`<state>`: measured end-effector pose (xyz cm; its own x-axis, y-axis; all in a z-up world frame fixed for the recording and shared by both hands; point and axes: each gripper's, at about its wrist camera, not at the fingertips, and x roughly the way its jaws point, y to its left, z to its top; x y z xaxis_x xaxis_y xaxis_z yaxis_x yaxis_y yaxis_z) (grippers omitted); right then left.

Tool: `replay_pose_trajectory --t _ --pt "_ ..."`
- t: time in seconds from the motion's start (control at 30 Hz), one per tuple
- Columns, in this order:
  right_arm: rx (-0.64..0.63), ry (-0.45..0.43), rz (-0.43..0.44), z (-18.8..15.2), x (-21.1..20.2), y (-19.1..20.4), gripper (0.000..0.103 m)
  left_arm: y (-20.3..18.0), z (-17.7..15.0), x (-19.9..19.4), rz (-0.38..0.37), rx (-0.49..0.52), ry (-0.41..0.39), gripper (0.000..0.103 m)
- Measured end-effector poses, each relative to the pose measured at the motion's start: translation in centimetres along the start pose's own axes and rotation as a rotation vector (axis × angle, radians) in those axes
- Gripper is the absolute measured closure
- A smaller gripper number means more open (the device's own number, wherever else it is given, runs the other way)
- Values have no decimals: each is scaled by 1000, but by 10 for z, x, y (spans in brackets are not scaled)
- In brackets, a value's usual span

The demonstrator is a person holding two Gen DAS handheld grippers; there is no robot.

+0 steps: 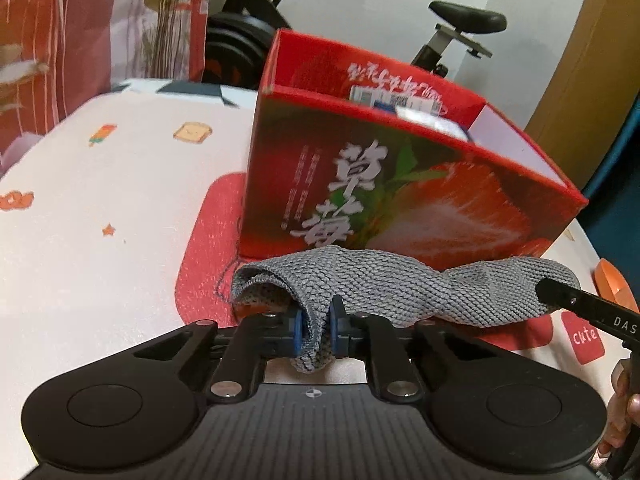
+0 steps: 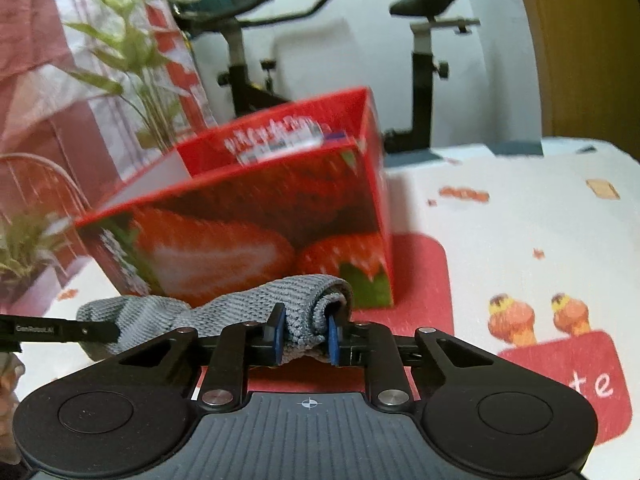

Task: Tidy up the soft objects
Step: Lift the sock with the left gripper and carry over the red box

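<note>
Gripping one grey knitted cloth (image 1: 360, 284) between them, both tongs are working the same piece. The left tongs (image 1: 319, 330) are pinching narrow on one rolled end, blue pads pressing the fabric from both sides, with a fold hanging out below. The right tongs (image 2: 306, 338) are clamping narrow on the opposite rolled end in the same way.

The cloth is spanning from one pair to the other, bunched and twisted in the middle, directly in front of the red strawberry box (image 1: 404, 200). It appears to be hanging clear of the red mat (image 1: 208, 264) on the bench (image 1: 100, 208), though the underside is hidden, so contact is uncertain.

Progress: the pickup is looking done; the placing is not. The box is standing open-topped, and a few packets (image 1: 400, 104) are showing inside near its far wall; whether those are soft items is unclear from blur. The cloth is sitting below the box rim, outside it.

Remaining, as judged: lifting the cloth over the near wall, lowering it inside, letting go with both tongs. No other loose soft items are showing on the bench in either view.
</note>
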<state>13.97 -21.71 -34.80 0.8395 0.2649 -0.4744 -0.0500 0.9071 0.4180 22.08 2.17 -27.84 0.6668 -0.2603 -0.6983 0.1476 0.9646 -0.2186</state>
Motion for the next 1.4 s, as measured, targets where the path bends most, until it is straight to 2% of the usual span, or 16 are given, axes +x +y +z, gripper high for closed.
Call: replay_pose_trajectory --t 0.3,0.5,0.63,0.8,0.9,1.07,1.2,1.4 --pt "-40 -75 21 15 -24 9 84 -8 16 -37 -39 49 -104 90" --pt "-88 -159 41 29 -44 25 85 -15 26 -76 -87 84 -247 90" --pt "-35 -201 101 53 -54 28 85 -17 39 -93 -98 89 -319 90" --pt "-99 -227 92 89 -48 39 85 -24 67 -91 -77 119 -339 90" --pt "-124 -224 91 107 -40 42 85 -27 80 -81 -73 157 -325 90" --pt "-158 -170 65 122 -22 44 85 -30 95 -57 -127 187 -198 90" --pt "-177 -111 34 126 -4 41 85 -30 104 -41 -122 235 -125 90" --pt "-223 -32 -3 128 23 41 85 -18 128 -19 -142 210 -54 90"
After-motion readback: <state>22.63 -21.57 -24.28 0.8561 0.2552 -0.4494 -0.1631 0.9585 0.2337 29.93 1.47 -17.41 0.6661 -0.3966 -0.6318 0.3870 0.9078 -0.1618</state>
